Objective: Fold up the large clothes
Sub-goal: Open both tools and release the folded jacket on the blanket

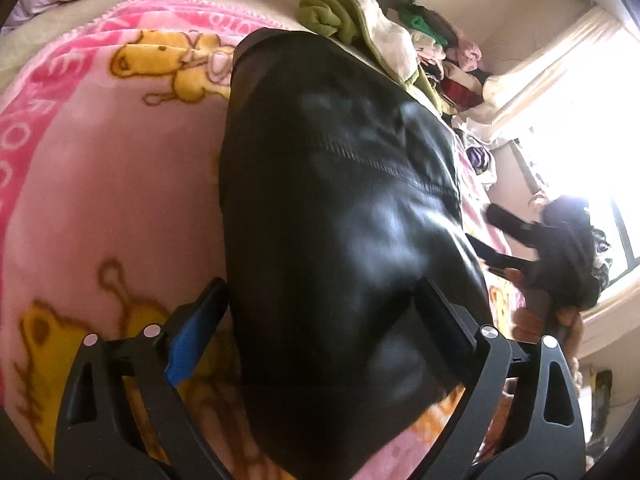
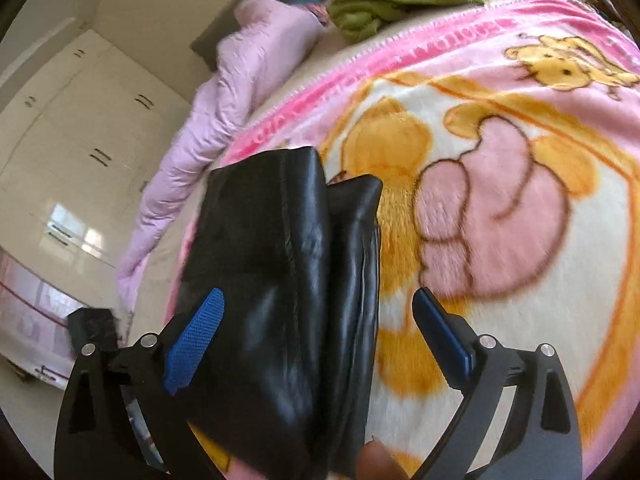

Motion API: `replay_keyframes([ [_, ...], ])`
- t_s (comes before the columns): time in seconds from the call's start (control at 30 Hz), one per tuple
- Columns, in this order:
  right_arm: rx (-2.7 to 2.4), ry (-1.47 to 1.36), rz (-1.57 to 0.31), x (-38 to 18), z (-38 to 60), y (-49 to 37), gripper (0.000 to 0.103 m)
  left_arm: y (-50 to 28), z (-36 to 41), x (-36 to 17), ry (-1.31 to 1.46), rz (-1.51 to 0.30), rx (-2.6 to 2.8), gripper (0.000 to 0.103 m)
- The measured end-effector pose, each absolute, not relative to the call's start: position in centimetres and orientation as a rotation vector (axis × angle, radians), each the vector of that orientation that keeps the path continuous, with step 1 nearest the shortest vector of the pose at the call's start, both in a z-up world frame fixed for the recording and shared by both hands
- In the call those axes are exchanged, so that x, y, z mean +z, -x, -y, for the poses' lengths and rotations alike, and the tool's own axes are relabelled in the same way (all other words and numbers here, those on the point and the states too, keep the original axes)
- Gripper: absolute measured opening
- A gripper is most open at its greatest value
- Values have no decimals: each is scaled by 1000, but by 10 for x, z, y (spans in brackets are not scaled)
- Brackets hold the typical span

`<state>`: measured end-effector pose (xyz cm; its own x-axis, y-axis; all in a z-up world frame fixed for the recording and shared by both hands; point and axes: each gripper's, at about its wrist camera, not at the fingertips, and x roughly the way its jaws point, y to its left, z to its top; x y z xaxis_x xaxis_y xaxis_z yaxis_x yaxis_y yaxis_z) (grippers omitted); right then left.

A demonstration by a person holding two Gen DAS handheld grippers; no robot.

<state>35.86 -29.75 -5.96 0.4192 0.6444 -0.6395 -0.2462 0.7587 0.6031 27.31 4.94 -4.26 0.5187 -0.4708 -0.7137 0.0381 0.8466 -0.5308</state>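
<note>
Left wrist view: your left claw (image 1: 320,308) stands spread wide, blue pad (image 1: 192,340) on the left finger clear of the cloth. Black leather garment (image 1: 340,200) lies between the fingers and runs away to the far side, flat on the pink cartoon blanket (image 1: 100,200) covering the bed. Right finger sits just beside or on the garment's edge; can't tell if it touches. Nothing pinched. Stitched seam crosses the garment midway. Green and cream clothes pile (image 1: 352,16) sits at the far end, just beyond the garment. Dark claw shape at the right, near the window (image 1: 580,120), blurred, likely your other one.

Right wrist view: your right claw (image 2: 316,320) is also spread, both blue pads off the cloth. Garment (image 2: 280,260) shows here as a folded stack, two layered edges side by side, lying between the fingers on the blanket (image 2: 500,200). Pink quilt (image 2: 240,80) bunched at the far left. A fingertip (image 2: 378,460) shows at the near edge, bottom.

Handling, judged: looks like leather or faux leather, so heavier than plain cloth, glossy and slippery, holds a crease stiffly but springs open. Take it at the doubled edges or the seam, deep bite, both layers inside the pads; a shallow pinch on the smooth face will likely slide off.
</note>
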Motion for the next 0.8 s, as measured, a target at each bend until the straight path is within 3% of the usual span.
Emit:
replay_keyframes([
  [0.03,582,-449,-1010,-65,293,-367,94,-278,-51,-44,491,-994,-317,93],
  [0.2,638,-466,-1093,-98,266,-403,93,-305,-53,-59,524,-1043,-361,95],
  [0.23,660,-493,-1086,-101,264,-406,78,-310,-53,-62,535,-1052,-364,94],
  [0.3,679,-503,-1051,-101,264,-405,62,-316,-50,-62,527,-1059,-358,93],
  [0.37,713,-511,-998,-90,265,-401,34,-322,-41,-59,496,-1051,-352,92],
  [0.43,726,-495,-926,-71,274,-396,28,-326,-30,-55,472,-1030,-358,90],
  [0.6,651,-439,-906,-61,300,-403,30,-342,4,-56,433,-1022,-381,90],
  [0.8,600,-466,-976,-91,314,-410,55,-343,13,-54,382,-1040,-355,91],
])
